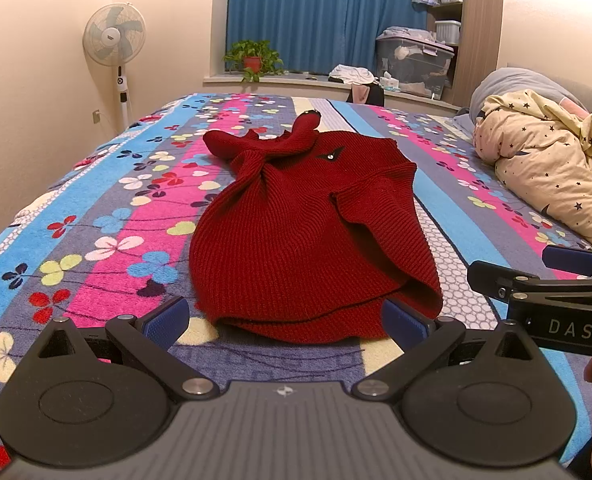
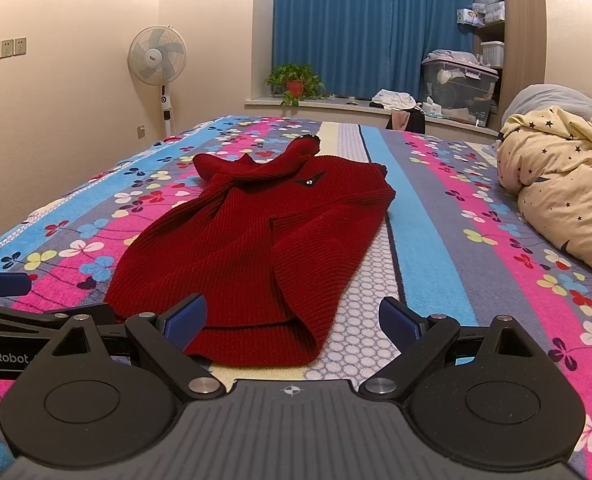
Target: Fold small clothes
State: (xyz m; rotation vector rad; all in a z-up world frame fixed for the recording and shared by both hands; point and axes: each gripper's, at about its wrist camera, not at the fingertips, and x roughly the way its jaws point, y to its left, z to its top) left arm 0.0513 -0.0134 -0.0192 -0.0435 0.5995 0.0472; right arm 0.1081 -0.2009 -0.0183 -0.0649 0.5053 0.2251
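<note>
On the flower-striped bedspread (image 1: pixel 96 208) lies a rumpled dark-red ribbed knit sweater (image 1: pixel 303 216), hem nearest both tools. Left gripper (image 1: pixel 284 320) and right gripper (image 2: pixel 292 320) stand spread wide, empty, at that hem; bare bedspread flanks both sides.

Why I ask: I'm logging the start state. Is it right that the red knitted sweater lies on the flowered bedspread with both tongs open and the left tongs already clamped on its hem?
Not quite. The left tongs are not clamped: the left wrist view shows their pads spread wide on either side of the red knitted sweater, holding nothing. The sweater does lie on the flowered bedspread, and the right tongs are open too.
</note>
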